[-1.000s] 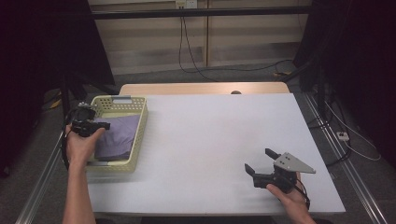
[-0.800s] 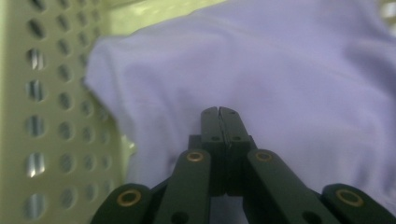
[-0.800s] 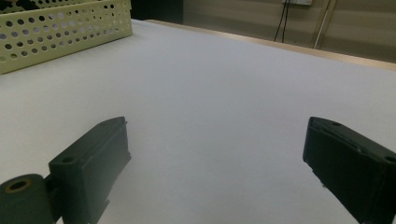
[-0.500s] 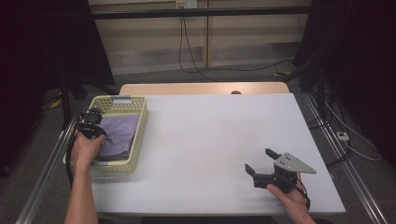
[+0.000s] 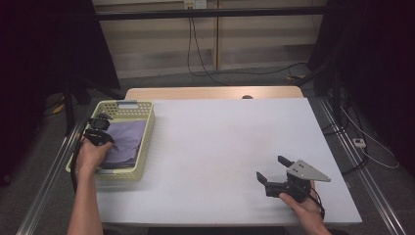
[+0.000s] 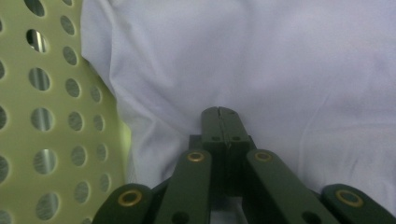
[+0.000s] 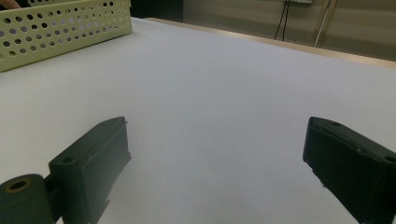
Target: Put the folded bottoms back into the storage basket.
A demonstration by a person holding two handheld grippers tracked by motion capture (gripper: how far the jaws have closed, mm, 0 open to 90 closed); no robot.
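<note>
A pale yellow perforated basket [image 5: 146, 147] stands at the table's left edge with a folded lilac cloth [image 5: 128, 143] in it. My left gripper [image 5: 100, 133] is down inside the basket at its left side. In the left gripper view its jaws are shut, tips [image 6: 222, 114] against the cloth [image 6: 280, 60], next to the basket wall [image 6: 46, 140]. I see no fabric between them. My right gripper [image 5: 270, 167] rests at the front right of the white table [image 5: 220, 137], open with nothing between its fingers [image 7: 219, 154].
The basket's side [image 7: 60, 25] lies far off in the right gripper view, across bare white tabletop. A wooden strip [image 5: 210, 93] runs along the table's far edge. Metal rails flank the table, and cables lie on the floor to the right.
My left gripper has tipped from near the basket's left rim down onto the cloth. The right gripper has not moved.
</note>
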